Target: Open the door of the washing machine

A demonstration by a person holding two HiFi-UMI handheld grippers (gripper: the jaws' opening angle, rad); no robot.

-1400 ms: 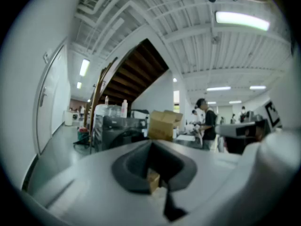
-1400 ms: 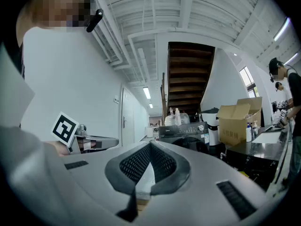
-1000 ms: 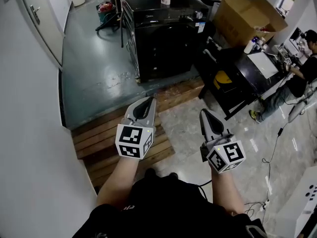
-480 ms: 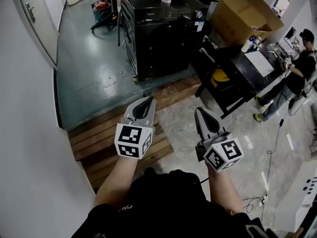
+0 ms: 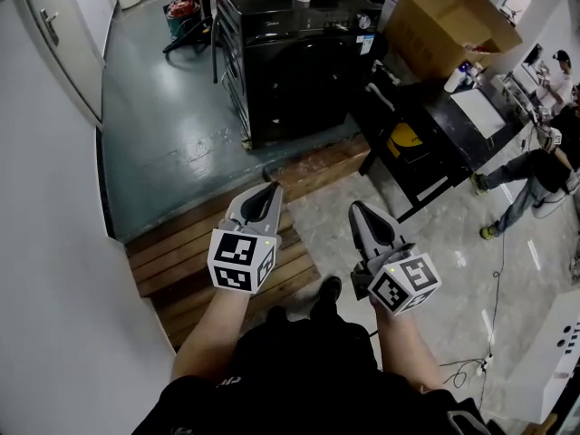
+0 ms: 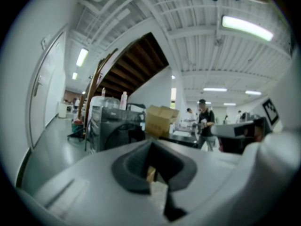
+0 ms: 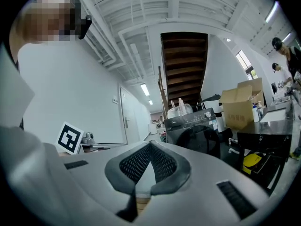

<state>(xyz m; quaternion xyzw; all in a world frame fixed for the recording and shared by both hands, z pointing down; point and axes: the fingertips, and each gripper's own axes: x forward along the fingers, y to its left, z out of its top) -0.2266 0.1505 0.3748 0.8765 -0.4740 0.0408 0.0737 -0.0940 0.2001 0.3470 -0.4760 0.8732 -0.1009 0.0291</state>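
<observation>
While my left claw point(image 5: 267, 192) and right claw point(image 5: 356, 208) sit pinched together on nothing, the washing machine point(image 5: 290, 25) stands well ahead across the floor point(image 5: 172, 143), its door point(image 5: 304, 84) apparently shut; I judge nothing done yet.

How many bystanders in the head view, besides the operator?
2, both at the right edge: one bystander near the top, a second bystander in dark top and jeans below. More may be out of frame.
</observation>
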